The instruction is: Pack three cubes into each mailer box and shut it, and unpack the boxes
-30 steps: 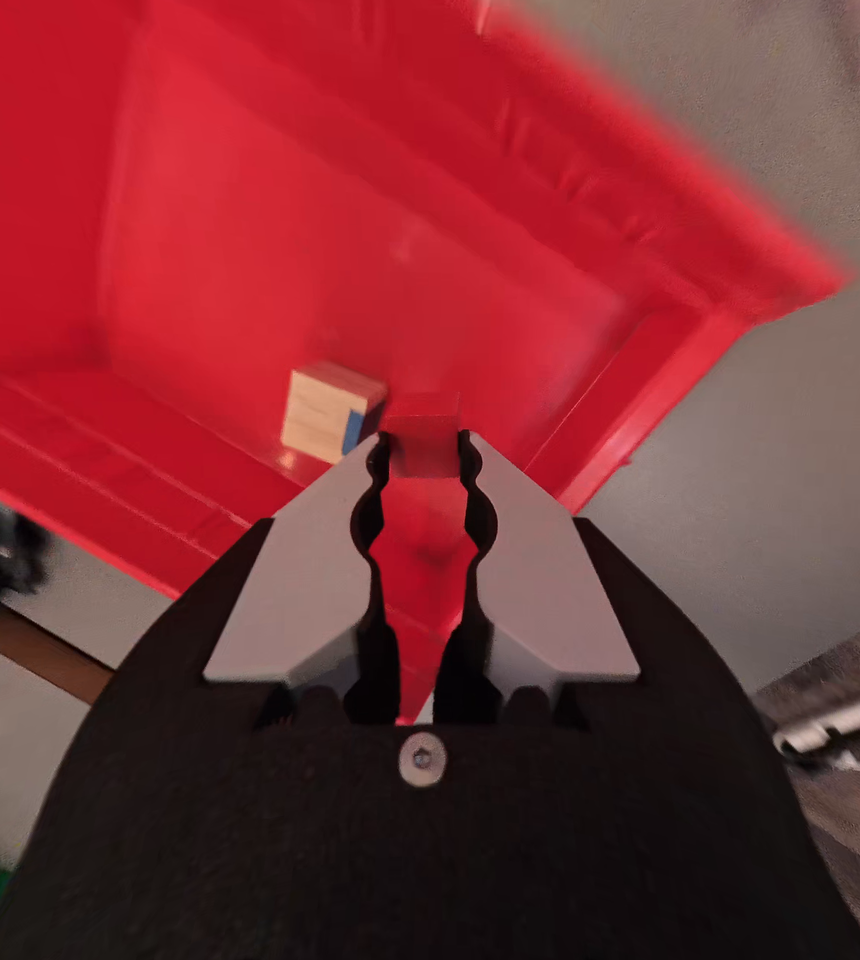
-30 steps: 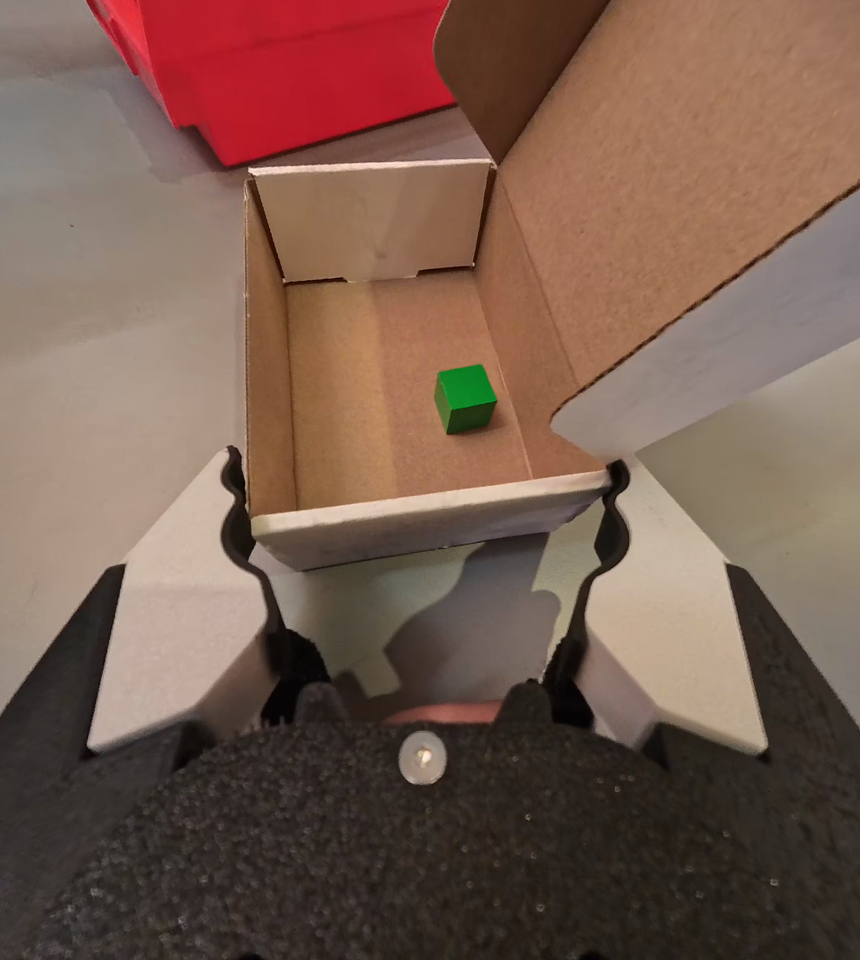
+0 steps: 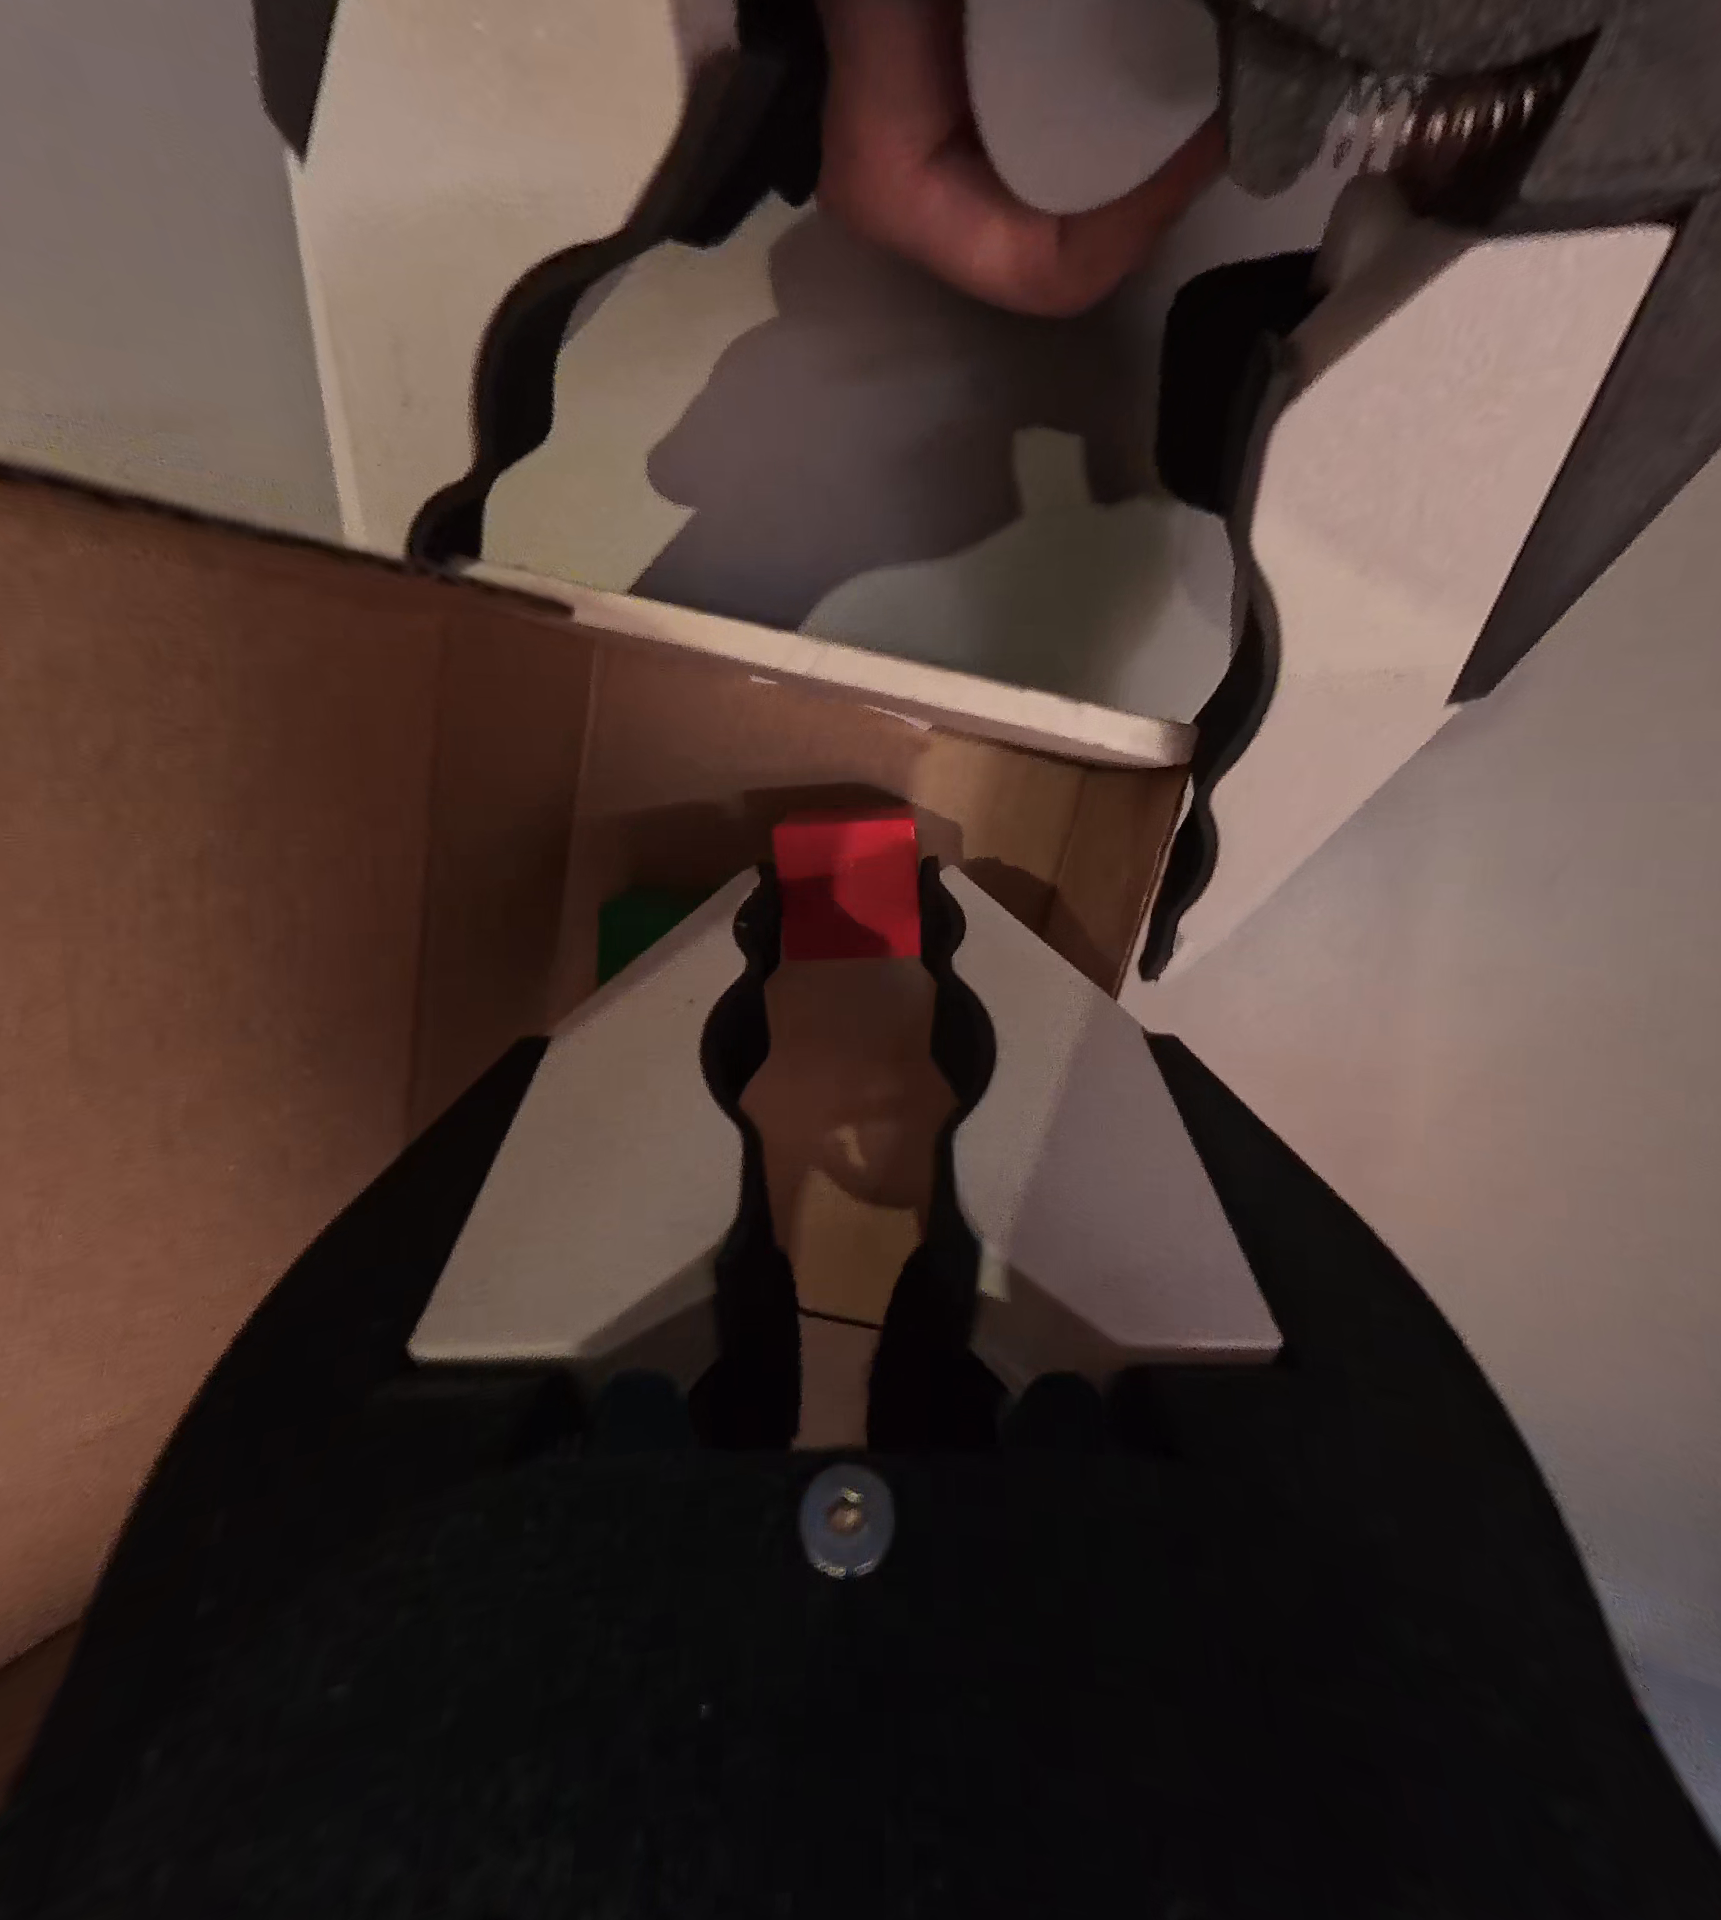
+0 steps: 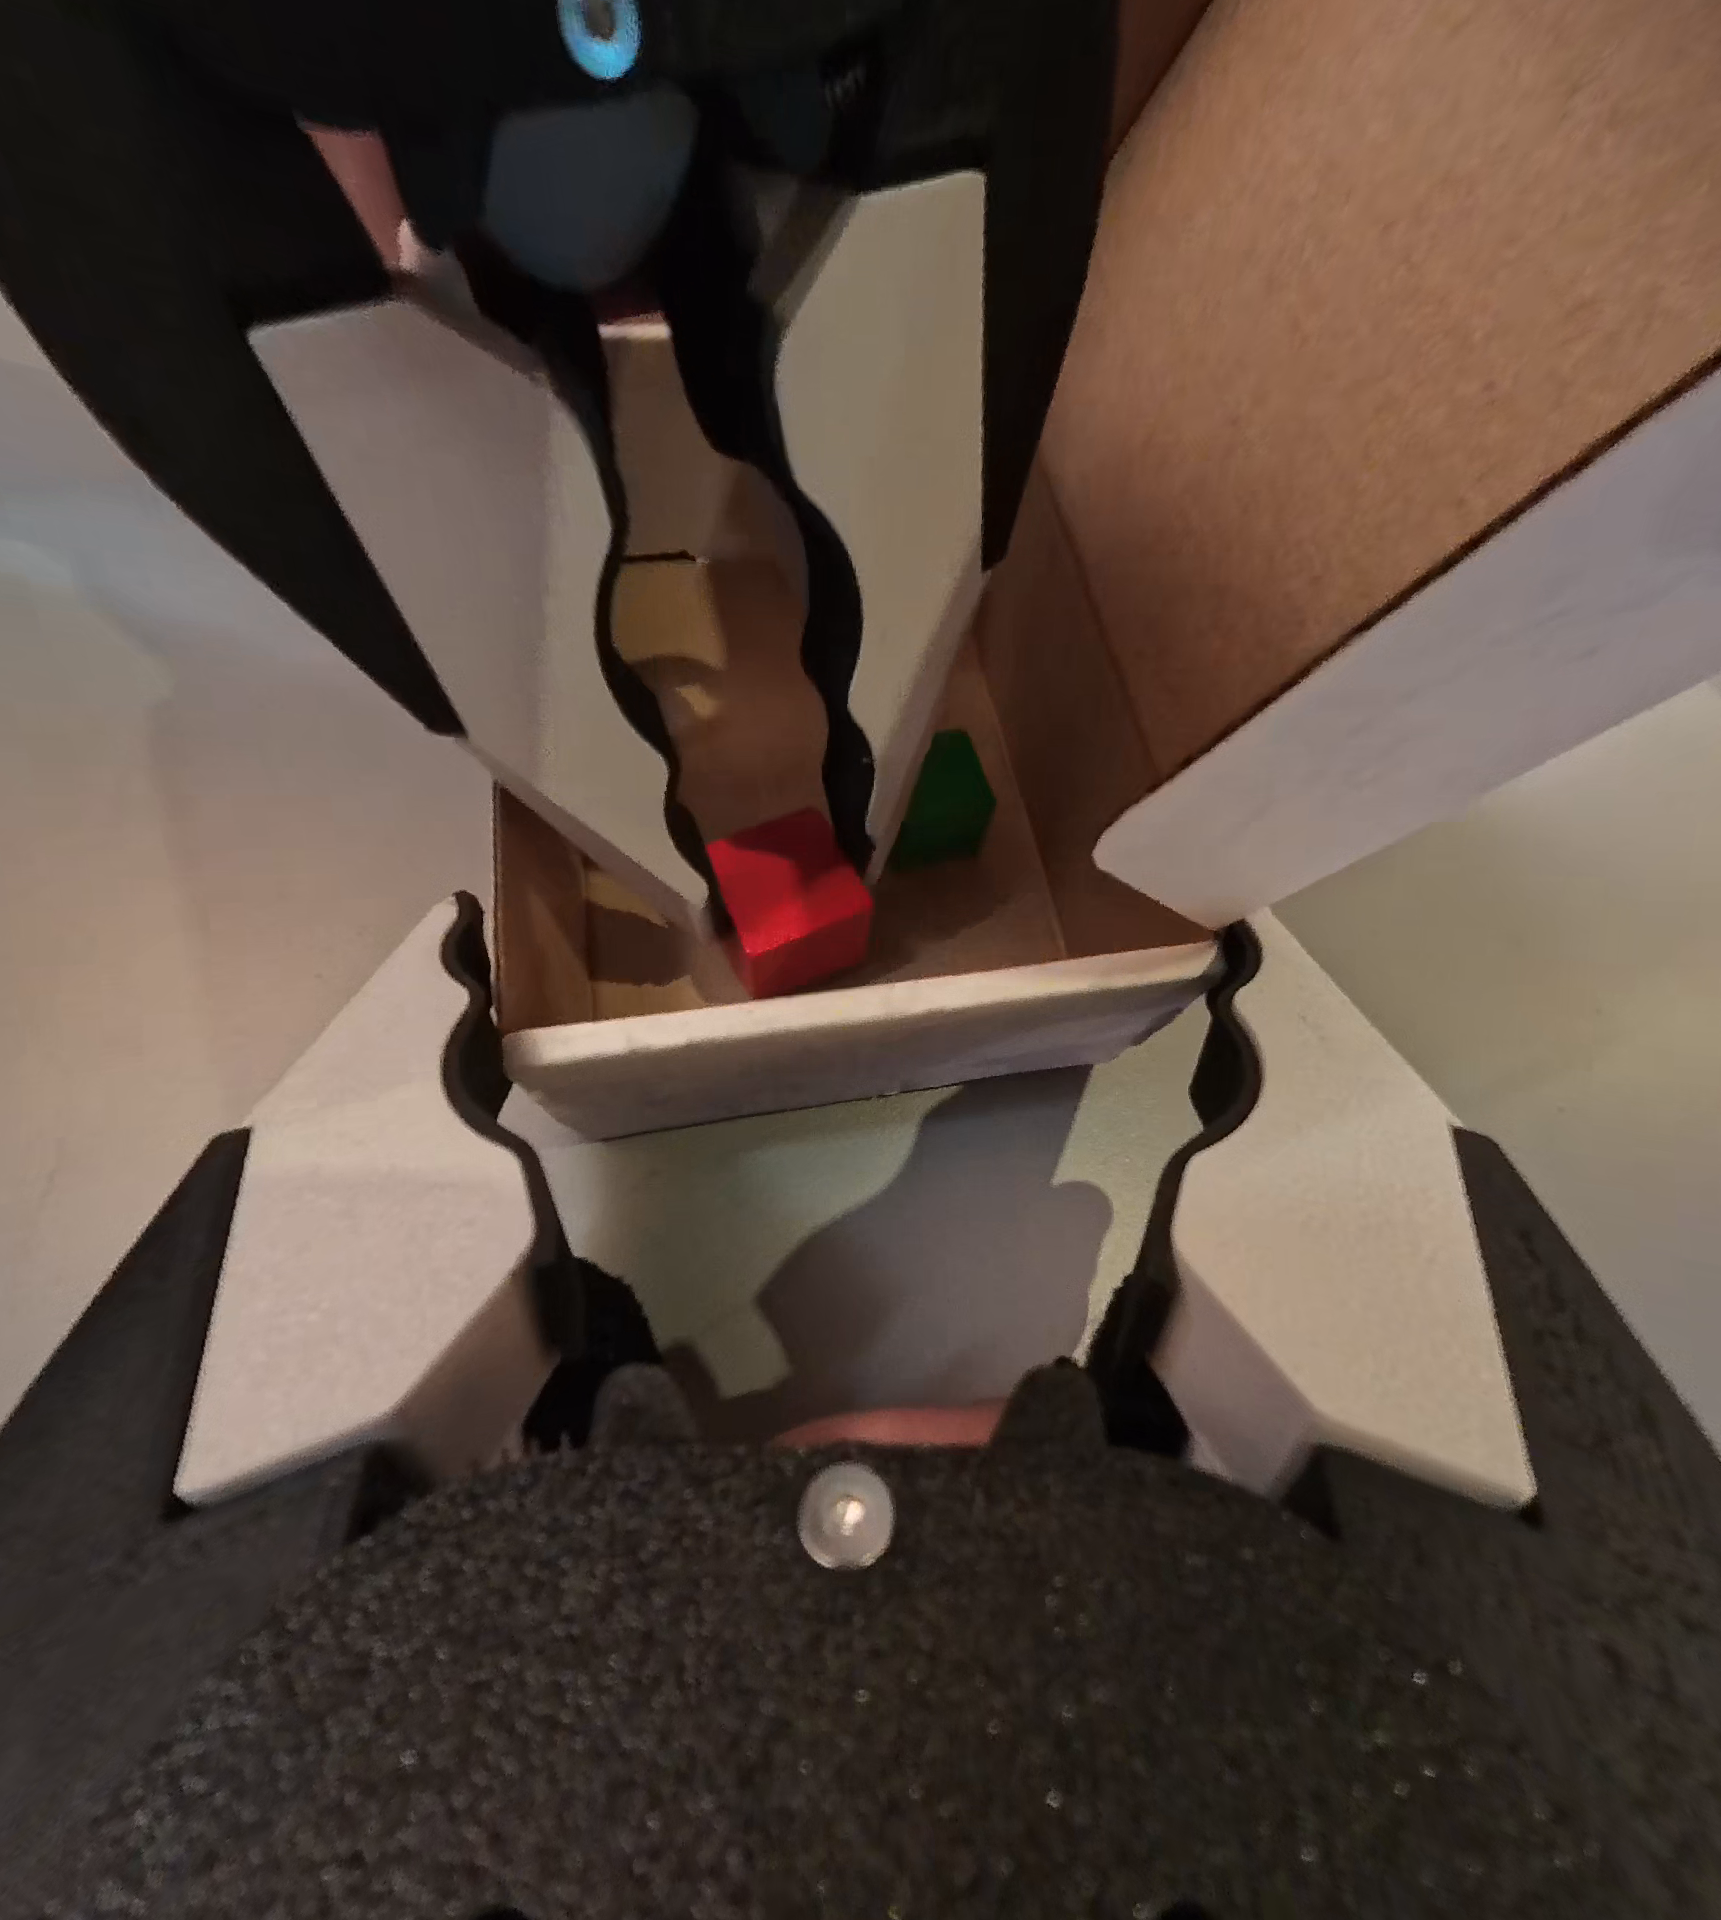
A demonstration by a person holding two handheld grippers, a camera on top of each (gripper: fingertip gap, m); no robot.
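Note:
An open cardboard mailer box [image 4: 835, 1049] stands on a pale table. My left gripper [image 4: 783, 878] reaches down into it and is shut on a red cube [image 4: 799, 914], held close to the box floor by the near wall. In the left wrist view the red cube [image 3: 840, 894] sits between the left gripper's [image 3: 843, 881] fingertips. A green cube [image 4: 944, 805] lies on the box floor beside it and also shows in the left wrist view [image 3: 638, 930]. My right gripper [image 4: 851, 1023] is open, with its fingers flanking the box's front corners.
The box lid [image 4: 1355, 416] stands open at the right in the right wrist view and fills the left of the left wrist view [image 3: 160, 883]. A hand [image 3: 991, 208] shows behind the right gripper [image 3: 794, 727]. Pale table [image 4: 108, 727] surrounds the box. Less than 4 cm separates the two grippers' tips.
My left gripper has carried the red cube from the red bin into the mailer box, next to the green cube. The right gripper has stayed at the box's front wall.

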